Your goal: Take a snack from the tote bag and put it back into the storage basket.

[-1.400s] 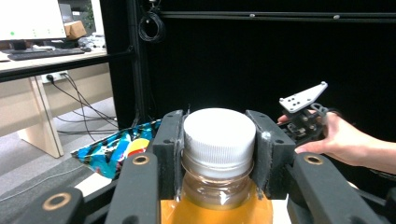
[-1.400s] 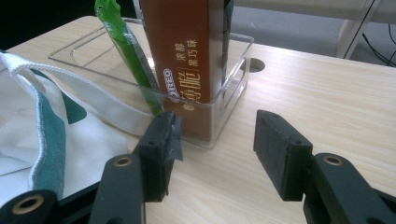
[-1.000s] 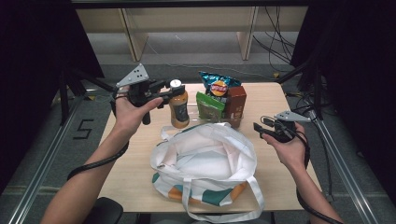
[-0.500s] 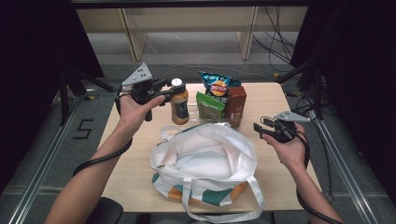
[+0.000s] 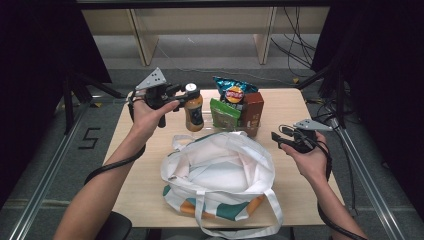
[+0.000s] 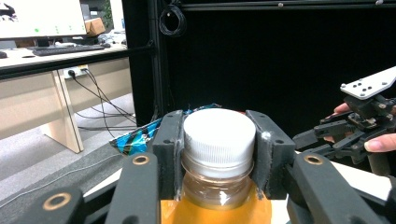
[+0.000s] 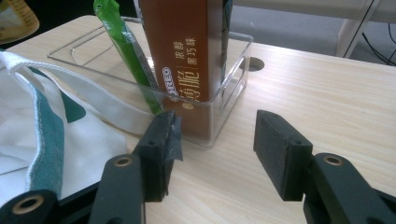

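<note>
Pale wood made up the table (image 5: 300, 105), which stood before a dark curtained backdrop with cables trailing over the grey floor behind it. At the table's far left, the left gripper (image 5: 181, 95) had its jaws around the neck of an orange drink bottle (image 5: 194, 111); in the left gripper view the pads (image 6: 169, 140) sat against both sides of the bottle's white ribbed cap (image 6: 218, 135), clamped on it. The bottle stood upright just beside the left end of a clear plastic bin (image 7: 233, 79). Inside that bin stood a brown Oreo box (image 7: 187, 51) and a green packet (image 7: 126, 51), with a blue crisp bag (image 5: 231, 90) rising behind them. Over on the right, the right gripper (image 5: 278, 138) hung low above the bare tabletop, jaws apart with nothing between them, pointed toward the near corner of the bin. Nearer the person, a white tote bag (image 5: 220, 175) with teal and orange patches lay slumped in the middle of the table, mouth gaping, one strap touching the bin's front wall.
</note>
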A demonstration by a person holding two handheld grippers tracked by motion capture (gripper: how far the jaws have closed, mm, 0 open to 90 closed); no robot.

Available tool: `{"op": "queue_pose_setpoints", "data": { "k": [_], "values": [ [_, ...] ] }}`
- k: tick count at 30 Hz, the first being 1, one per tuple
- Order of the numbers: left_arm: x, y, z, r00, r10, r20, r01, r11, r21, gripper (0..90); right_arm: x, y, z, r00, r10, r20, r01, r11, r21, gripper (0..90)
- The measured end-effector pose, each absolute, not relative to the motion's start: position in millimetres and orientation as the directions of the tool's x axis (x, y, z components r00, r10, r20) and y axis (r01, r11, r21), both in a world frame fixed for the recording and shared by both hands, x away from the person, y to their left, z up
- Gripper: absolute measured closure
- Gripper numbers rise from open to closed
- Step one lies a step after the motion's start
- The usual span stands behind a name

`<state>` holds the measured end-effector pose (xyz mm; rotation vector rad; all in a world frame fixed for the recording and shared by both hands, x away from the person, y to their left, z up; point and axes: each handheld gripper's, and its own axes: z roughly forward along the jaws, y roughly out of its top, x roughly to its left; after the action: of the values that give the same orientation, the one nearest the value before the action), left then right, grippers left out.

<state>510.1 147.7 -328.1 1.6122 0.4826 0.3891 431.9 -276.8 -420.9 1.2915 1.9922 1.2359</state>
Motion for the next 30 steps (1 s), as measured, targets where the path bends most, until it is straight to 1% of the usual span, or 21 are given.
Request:
{"op": "queue_pose_setpoints", "data": {
  "k": [2,3,12,21,24,26,28,29,30],
  "values": [
    [513.6,147.5,-330.5,0.853,0.521,-0.034,0.082,-0.069,0.994,58.7,430.9,-275.1,-421.2,-0.442,0.891,0.106,0.483,0.136,0.865,49.7],
    [515.1,147.3,-331.8,0.853,0.521,-0.035,0.084,-0.07,0.994,58.7,433.7,-278.2,-421.6,-0.467,0.882,0.066,0.452,0.174,0.875,49.7],
    [527.5,143.6,-340.8,0.858,0.511,-0.048,0.098,-0.072,0.993,58.7,434.8,-278.1,-423.6,-0.474,0.878,0.07,0.442,0.168,0.881,49.7],
    [536.8,142.0,-343.9,0.853,0.521,-0.041,0.102,-0.089,0.991,58.7,434.2,-277.9,-423.5,-0.466,0.882,0.065,0.448,0.172,0.877,49.7],
    [539.4,141.3,-345.2,0.848,0.527,-0.055,0.109,-0.072,0.991,58.7,435.0,-277.7,-424.4,-0.471,0.88,0.067,0.442,0.169,0.881,49.7],
    [540.8,140.6,-345.9,0.845,0.531,-0.055,0.11,-0.073,0.991,58.7,433.5,-275.9,-424.3,-0.457,0.886,0.079,0.452,0.155,0.878,49.7],
    [541.6,140.1,-346.4,0.843,0.536,-0.048,0.108,-0.081,0.991,58.7,433.3,-276.9,-423.7,-0.459,0.886,0.07,0.457,0.168,0.874,49.7],
    [542.2,139.9,-346.8,0.841,0.539,-0.048,0.109,-0.082,0.991,58.7,431.9,-276.1,-423.2,-0.452,0.887,0.092,0.48,0.155,0.864,49.7],
    [543.2,139.9,-347.4,0.84,0.541,-0.05,0.111,-0.082,0.99,58.7,432.4,-276.7,-423.4,-0.456,0.886,0.083,0.472,0.162,0.866,49.7]
  ]
}}
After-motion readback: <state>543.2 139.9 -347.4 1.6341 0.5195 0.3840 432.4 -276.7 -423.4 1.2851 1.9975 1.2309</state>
